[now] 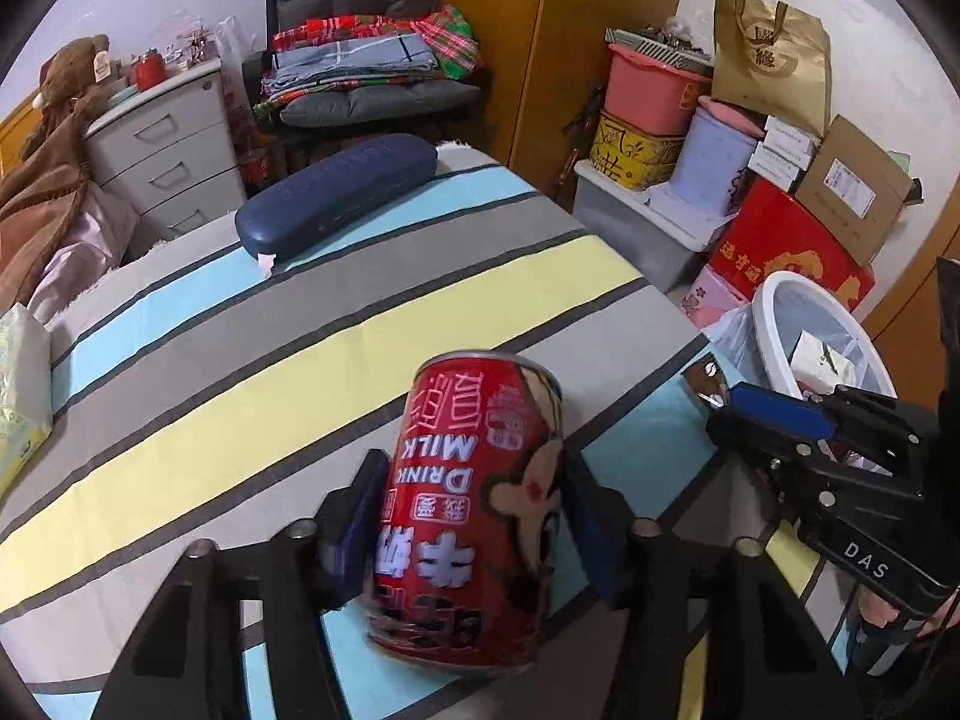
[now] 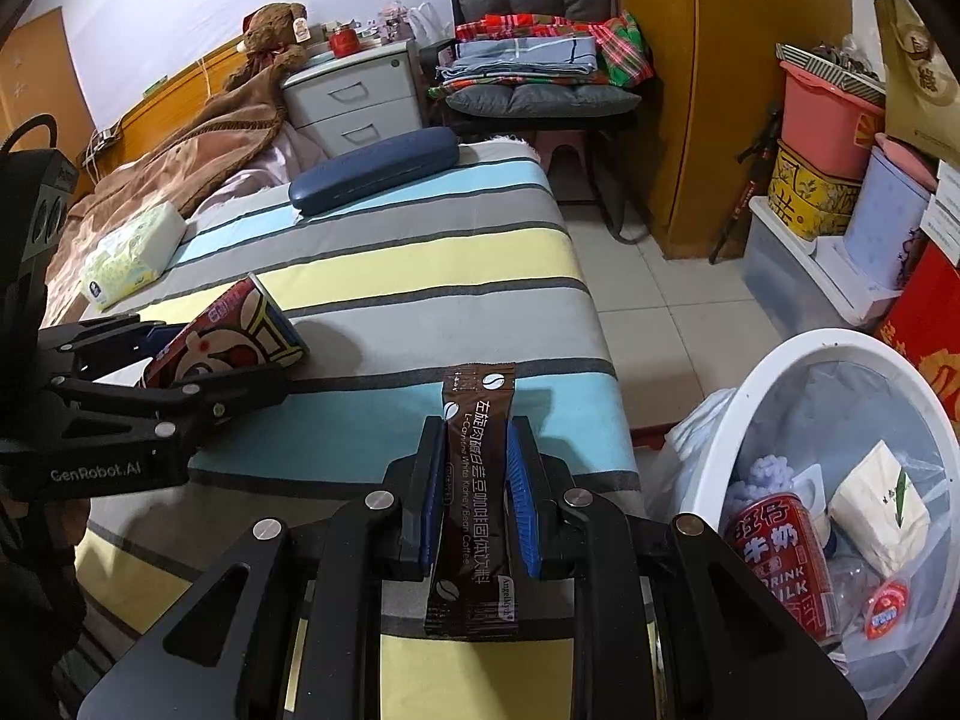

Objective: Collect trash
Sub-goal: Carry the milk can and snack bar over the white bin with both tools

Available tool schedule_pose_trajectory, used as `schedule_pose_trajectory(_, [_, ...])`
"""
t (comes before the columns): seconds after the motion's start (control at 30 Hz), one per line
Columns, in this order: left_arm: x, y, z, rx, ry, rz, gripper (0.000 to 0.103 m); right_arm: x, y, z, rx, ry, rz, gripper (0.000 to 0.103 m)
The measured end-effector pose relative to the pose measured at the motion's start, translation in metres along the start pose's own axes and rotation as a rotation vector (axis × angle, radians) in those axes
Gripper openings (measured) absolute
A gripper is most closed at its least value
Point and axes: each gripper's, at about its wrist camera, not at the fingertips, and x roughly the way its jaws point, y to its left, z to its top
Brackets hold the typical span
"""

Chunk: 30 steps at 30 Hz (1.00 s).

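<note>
My left gripper (image 1: pixel 474 516) is shut on a red milk drink can (image 1: pixel 474 510) and holds it above the striped bed cover (image 1: pixel 300 330); the can (image 2: pixel 228 336) and the left gripper (image 2: pixel 156 354) also show at the left of the right wrist view. My right gripper (image 2: pixel 477 480) is shut on a brown coffee sachet (image 2: pixel 477 492) over the bed's near corner; it appears at the right of the left wrist view (image 1: pixel 744 402). A white trash bin (image 2: pixel 744 420) lined with a clear bag stands on the floor to the right, holding another red can (image 2: pixel 780 558) and wrappers.
A dark blue glasses case (image 1: pixel 336 198) lies at the far end of the bed, a tissue pack (image 2: pixel 132 252) at the left. A drawer unit (image 2: pixel 354 102), a chair with folded blankets (image 2: pixel 528 60), and stacked boxes and tubs (image 1: pixel 720 150) stand beyond. Tiled floor (image 2: pixel 648 312) lies between bed and bin.
</note>
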Motion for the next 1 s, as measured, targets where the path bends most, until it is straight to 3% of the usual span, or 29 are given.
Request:
schedule_pose_trajectory(0.63, [-0.035,-0.024,-0.016,-0.078,-0.082,0.073,0.055,-0.029,-0.006,-0.001,0.008,-0.072,0.036,0.021])
schedule_pose_trajectory(1.0, [-0.072,-0.076,-0.021,-0.052,-0.163,0.077,0.055,-0.064,-0.019,-0.005,0.02,-0.155,0.019,0.022])
